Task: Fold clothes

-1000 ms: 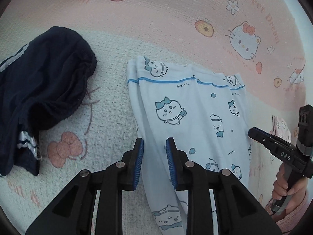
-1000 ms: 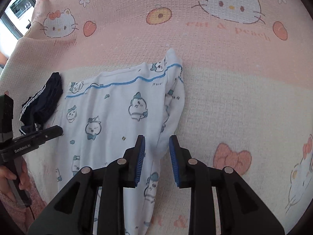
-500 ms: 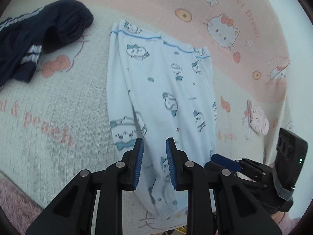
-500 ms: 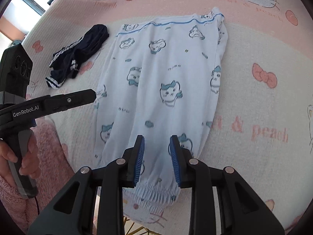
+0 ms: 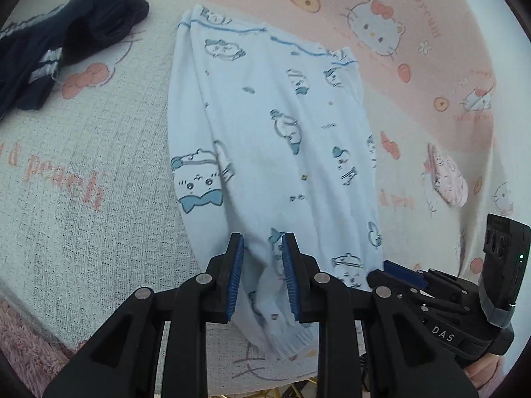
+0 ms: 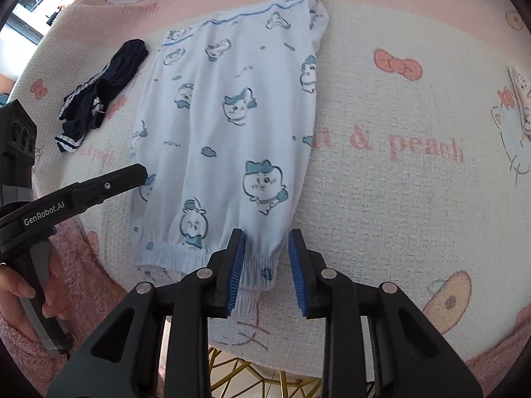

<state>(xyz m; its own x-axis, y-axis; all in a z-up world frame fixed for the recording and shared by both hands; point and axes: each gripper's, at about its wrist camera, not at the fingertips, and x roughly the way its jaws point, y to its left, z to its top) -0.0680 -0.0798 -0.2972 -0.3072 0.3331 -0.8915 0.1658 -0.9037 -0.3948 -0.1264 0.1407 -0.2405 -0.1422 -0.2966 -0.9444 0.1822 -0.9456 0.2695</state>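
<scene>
Two parted claws over pale-blue pyjama trousers' cuffs.

We see pale blue trousers printed with cartoon animals, a navy white-striped garment, and a pink-and-cream cat-patterned blanket.

left gripper parted, right gripper parted, side by side

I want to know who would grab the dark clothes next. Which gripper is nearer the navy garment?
Left. The left gripper is over the pajama pants' navy-side edge; the right gripper is at their far edge from the navy garment.
</scene>
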